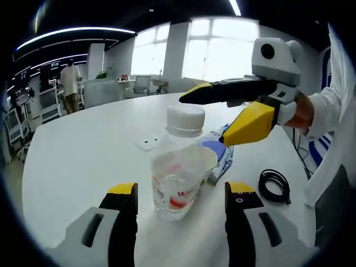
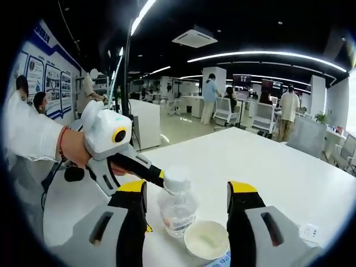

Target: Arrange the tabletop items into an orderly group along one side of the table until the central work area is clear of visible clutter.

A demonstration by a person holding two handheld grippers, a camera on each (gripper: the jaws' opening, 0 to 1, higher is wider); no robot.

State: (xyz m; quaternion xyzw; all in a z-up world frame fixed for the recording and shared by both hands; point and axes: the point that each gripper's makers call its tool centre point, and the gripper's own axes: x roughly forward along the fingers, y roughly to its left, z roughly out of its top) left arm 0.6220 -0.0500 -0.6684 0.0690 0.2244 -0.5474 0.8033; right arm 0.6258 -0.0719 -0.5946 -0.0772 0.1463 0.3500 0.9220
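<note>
The left gripper [image 1: 181, 196] stands with its yellow-tipped jaws spread wide, nothing held, on either side of a clear plastic water bottle [image 1: 177, 167] that stands upright on the white table [image 1: 78, 167]; the bottle has a white cap and a red-printed label, and neither jaw touches it. Just behind the bottle, touching or nearly so, sits a small white bowl [image 1: 207, 157], and beside that a blue-and-white packet [image 1: 223, 156] lies flat. A coiled black cable [image 1: 274, 184] rests apart from them toward the table edge, and a small white plate with two holes [image 1: 148, 144] lies farther back.

In the right gripper view, the right gripper [image 2: 187, 201] likewise has its jaws apart and empty, the water bottle [image 2: 177, 206] between them and the white bowl [image 2: 206, 240] just in front. In the left gripper view it reaches in above the bottle cap, held by a white-sleeved hand [image 1: 304, 111]
</note>
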